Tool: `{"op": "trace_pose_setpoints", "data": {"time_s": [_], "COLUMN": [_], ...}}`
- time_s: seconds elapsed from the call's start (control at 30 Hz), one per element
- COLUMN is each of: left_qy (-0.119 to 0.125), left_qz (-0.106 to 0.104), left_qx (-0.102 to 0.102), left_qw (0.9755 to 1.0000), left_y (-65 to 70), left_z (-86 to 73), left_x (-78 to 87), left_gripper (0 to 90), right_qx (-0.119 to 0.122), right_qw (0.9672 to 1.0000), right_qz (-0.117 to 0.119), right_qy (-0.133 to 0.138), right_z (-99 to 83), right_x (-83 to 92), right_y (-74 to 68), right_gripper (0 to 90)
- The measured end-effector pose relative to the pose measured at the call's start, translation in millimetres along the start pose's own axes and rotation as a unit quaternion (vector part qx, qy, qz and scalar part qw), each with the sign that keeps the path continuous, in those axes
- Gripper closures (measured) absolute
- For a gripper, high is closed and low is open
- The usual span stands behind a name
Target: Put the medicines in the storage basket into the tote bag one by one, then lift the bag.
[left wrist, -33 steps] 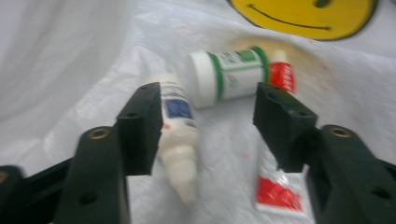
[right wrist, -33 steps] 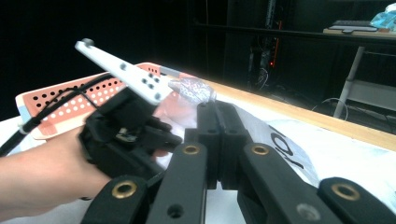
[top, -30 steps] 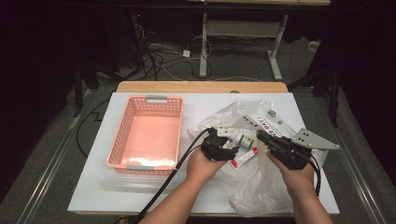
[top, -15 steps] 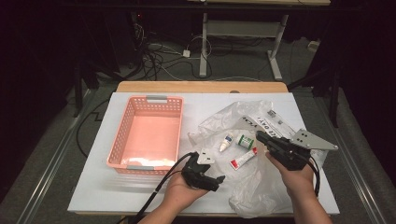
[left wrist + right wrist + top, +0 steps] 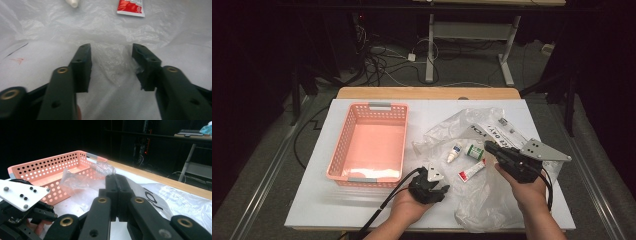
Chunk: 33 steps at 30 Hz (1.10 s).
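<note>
Now right claw (image 5: 490, 148) pinches plastic bag (image 5: 492, 200).

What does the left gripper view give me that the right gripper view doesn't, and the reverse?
Left gripper view: a red-and-white tube and a white bottle tip beyond the left gripper, whose jaws stand apart and have just been closing over the bag. Right gripper view: the pink basket, and the right gripper shut on a raised fold of bag. Shared: the clear bag.

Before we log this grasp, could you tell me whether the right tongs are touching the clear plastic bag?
Touching: in the right gripper view the right tongs are shut on a fold of the clear plastic bag.
</note>
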<state>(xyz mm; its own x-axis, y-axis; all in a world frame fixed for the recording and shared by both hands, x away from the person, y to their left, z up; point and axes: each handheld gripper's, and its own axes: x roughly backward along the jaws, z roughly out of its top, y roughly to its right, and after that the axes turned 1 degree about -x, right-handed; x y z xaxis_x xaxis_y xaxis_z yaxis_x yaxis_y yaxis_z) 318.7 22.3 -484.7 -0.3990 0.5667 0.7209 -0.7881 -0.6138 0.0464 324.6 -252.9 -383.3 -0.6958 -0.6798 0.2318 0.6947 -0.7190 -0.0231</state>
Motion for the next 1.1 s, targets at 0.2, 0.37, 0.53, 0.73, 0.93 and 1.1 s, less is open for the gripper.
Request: {"op": "trace_pose_setpoints", "data": {"time_s": [0.2, 0.37, 0.53, 0.73, 0.93, 1.1], "left_qy": [0.007, 0.009, 0.027, 0.085, 0.130, 0.168], "left_qz": [-0.022, -0.033, -0.043, -0.046, -0.025, -0.011], "left_qx": [-0.006, -0.001, 0.007, 0.024, 0.022, 0.024], "left_qw": [0.9997, 0.9994, 0.9987, 0.9951, 0.9910, 0.9854], "left_y": [-2.3, -4.4, -7.1, -11.4, -10.4, -11.7], "left_z": [0.3, 0.0, -2.3, -6.6, -3.6, 4.3], "left_x": [-0.4, 0.1, 4.4, 14.1, 26.4, 40.7], "left_gripper": [82.7, 88.7, 88.9, 88.8, 88.8, 88.8], "right_qx": [0.004, 0.001, -0.005, -0.004, -0.005, -0.007], "right_qw": [1.0000, 1.0000, 1.0000, 0.9999, 0.9999, 0.9998], "right_qz": [0.000, 0.000, -0.002, -0.010, -0.014, -0.017], "right_qy": [-0.001, -0.005, -0.008, 0.000, 0.004, 0.012], "right_z": [0.1, -2.1, -4.3, -3.0, -4.6, -2.4], "right_x": [-1.8, -4.6, -5.9, -1.0, 1.6, 1.3], "right_y": [0.1, 1.6, 4.2, 7.8, 7.7, 7.8], "right_gripper": [90.0, 90.0, 90.0, 90.0, 90.0, 90.0]}}
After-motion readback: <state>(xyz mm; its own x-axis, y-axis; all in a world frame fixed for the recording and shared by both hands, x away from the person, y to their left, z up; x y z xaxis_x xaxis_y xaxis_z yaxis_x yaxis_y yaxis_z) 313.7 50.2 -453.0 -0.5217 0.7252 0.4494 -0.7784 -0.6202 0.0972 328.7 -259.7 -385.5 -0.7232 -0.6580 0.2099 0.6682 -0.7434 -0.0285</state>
